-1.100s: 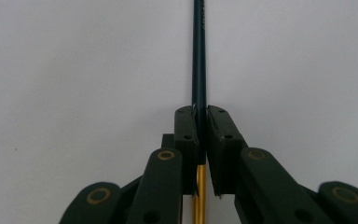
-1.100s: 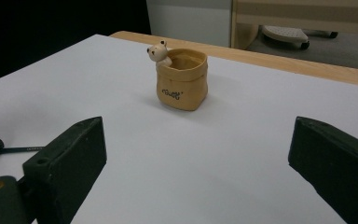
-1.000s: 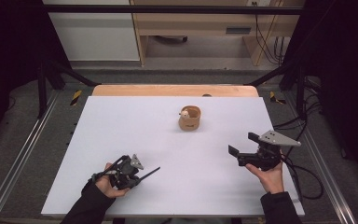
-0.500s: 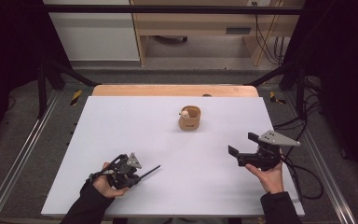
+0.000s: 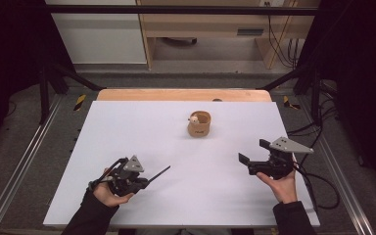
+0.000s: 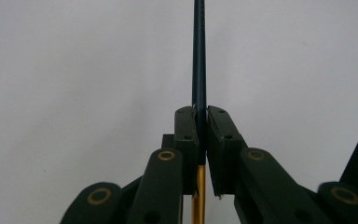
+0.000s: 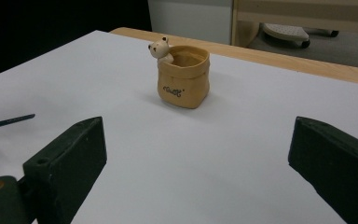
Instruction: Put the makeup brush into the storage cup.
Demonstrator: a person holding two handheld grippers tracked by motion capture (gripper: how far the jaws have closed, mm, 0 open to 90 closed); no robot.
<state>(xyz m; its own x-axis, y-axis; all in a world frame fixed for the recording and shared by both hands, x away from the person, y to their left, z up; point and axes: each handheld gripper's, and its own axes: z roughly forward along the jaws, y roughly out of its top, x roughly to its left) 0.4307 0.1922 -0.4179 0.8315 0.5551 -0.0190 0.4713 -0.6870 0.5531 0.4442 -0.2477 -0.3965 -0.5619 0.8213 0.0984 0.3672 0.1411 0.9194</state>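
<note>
2 grippers are over a large white table (image 5: 127, 127), which has a wooden strip along its far edge. On the near right side, the right gripper (image 5: 255, 156) is held in the right hand (image 5: 280, 186) just above the surface; in the right gripper view its jaws stand wide apart and there is nothing between them. They look toward a small tan pouch-shaped holder (image 5: 199, 125) that stands upright on the table, a little beyond the middle, well apart from both grippers. From its rim a small pale bear figure (image 7: 160, 49) looks out, on the side nearer the left gripper, and dark lettering is on the front wall of the holder. On the near left side, the left gripper (image 5: 147, 182) is in the left hand (image 5: 105, 192), low over the table. Its jaws are closed on a thin dark pen (image 6: 199, 56): in the left gripper view the pads press the pen from both sides, the dark shaft goes straight out past the jaw tips, and 1 short golden part of it shows behind the pads. In the high view the pen points from this gripper toward the right and away from the person, roughly toward the holder, and its tip is still far from it.
</note>
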